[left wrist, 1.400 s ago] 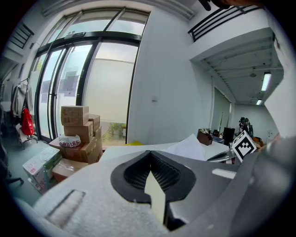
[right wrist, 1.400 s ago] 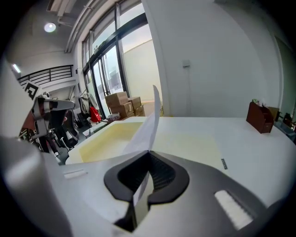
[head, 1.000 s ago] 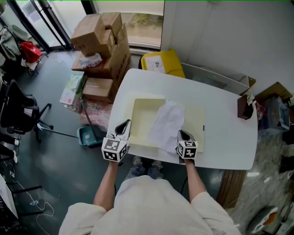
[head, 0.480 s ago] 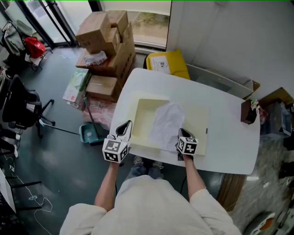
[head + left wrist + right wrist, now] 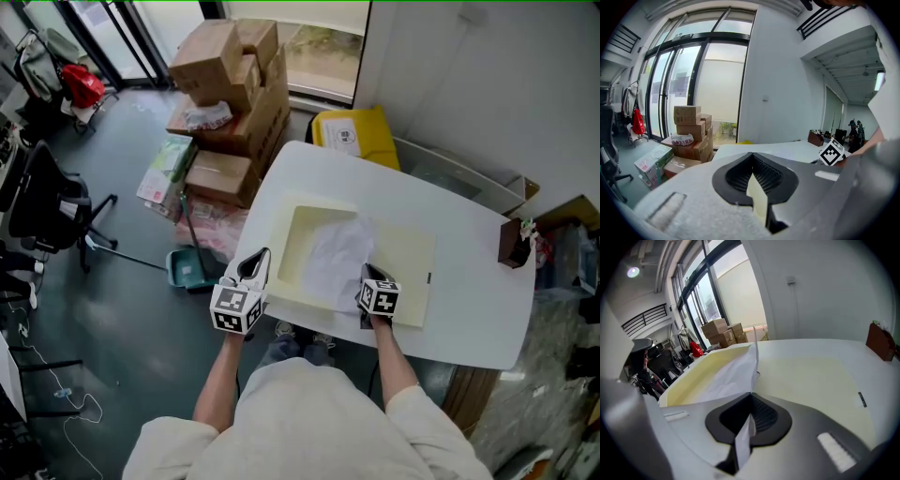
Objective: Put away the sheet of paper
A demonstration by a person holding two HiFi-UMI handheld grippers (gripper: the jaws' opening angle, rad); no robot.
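Left gripper is held at the near left corner of the cream folder. Its jaws are seen clenched on a thin cream edge, taken to be the raised left cover. Right gripper is clenched on the near edge of the sheet of paper. A white strip is pinched between its jaws.

The sheet is laid across the middle of the open folder, crumpled and partly lifted. Its far part is leaned up against the raised left cover. The right cover is laid flat on the white bench. The folder is placed at the near side of the bench, toward the left.

A small brown box is stood at the far right edge of the bench, well apart from the folder. Stacked cardboard boxes and a yellow bin are seen on the floor beyond the bench. A teal dustpan is seen on the floor to the left.
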